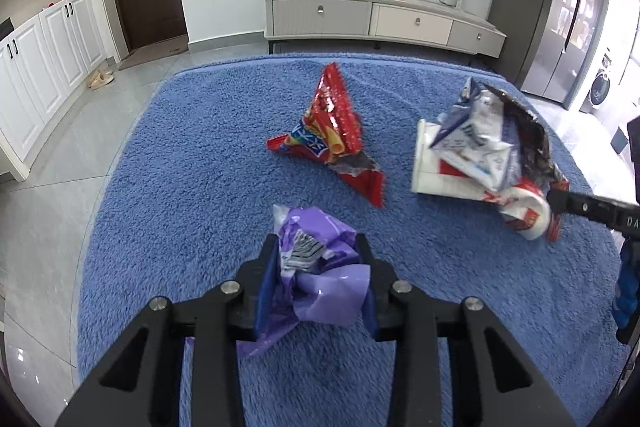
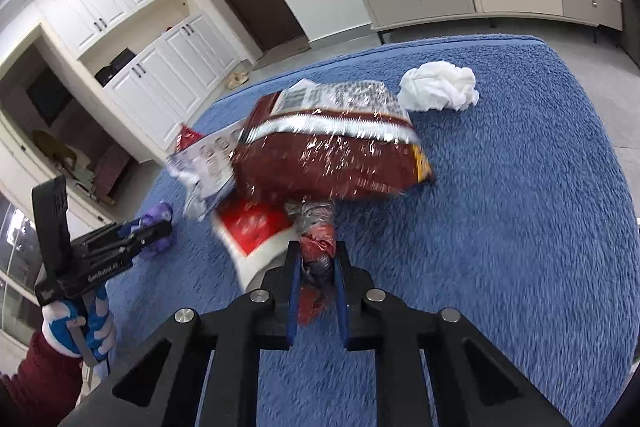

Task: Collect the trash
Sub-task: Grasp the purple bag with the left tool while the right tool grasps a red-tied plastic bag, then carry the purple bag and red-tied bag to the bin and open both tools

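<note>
At the lower middle of the left wrist view, the left claw (image 1: pixel 318 259) is clamped on a crumpled purple wrapper (image 1: pixel 316 279), its blue pads pressing both sides of the plastic just above the blue fleece cover (image 1: pixel 180 167) of the bench. A red snack bag (image 1: pixel 332 135) lies on the fleece at the centre of that frame, apart from the purple one. At the lower middle of the right wrist view, the right claw (image 2: pixel 318 259) is pinched tight on the twisted end of a dark red foil bag (image 2: pixel 332 163), which bulges up the centre of the frame (blurred). A red and white paper cup (image 2: pixel 252 231) sits just left of that claw, under the foil bag. A crumpled white tissue (image 2: pixel 440 87) lies on the fleece at the upper right, near the bag's top edge. At the lower left, a gloved hand (image 2: pixel 76 331) grips the other tool.
</note>
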### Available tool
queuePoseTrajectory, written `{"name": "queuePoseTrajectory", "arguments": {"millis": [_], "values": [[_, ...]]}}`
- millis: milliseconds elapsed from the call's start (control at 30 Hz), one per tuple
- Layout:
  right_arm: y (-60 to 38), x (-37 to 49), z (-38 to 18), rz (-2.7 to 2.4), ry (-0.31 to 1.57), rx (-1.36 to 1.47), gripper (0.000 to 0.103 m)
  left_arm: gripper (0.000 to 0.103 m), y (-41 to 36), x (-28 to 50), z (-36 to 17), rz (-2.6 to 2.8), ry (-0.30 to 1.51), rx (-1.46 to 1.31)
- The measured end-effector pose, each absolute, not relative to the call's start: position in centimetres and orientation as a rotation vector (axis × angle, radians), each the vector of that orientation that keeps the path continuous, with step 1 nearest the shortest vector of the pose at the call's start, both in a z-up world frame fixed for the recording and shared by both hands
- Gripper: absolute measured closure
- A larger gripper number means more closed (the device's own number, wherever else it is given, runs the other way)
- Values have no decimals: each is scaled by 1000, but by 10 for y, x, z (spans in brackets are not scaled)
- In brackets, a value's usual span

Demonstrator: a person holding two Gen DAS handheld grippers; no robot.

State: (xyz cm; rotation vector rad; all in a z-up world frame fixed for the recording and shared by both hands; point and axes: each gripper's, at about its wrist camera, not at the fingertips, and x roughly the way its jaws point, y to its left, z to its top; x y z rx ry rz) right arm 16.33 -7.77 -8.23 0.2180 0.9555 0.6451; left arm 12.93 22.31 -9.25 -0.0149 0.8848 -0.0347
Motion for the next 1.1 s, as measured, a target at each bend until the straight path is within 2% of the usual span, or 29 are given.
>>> {"name": "queuePoseTrajectory", "arguments": {"millis": [467, 767, 1100], "values": [[-132, 81, -37, 748, 850, 294, 90, 70, 210, 82, -40, -44, 818, -177], [-135, 41, 8, 862, 700, 320, 90, 70, 166, 56, 5, -70, 751, -110], [-166, 32, 23, 820, 607, 398, 90, 70, 106, 65, 51, -197, 697, -113]]}}
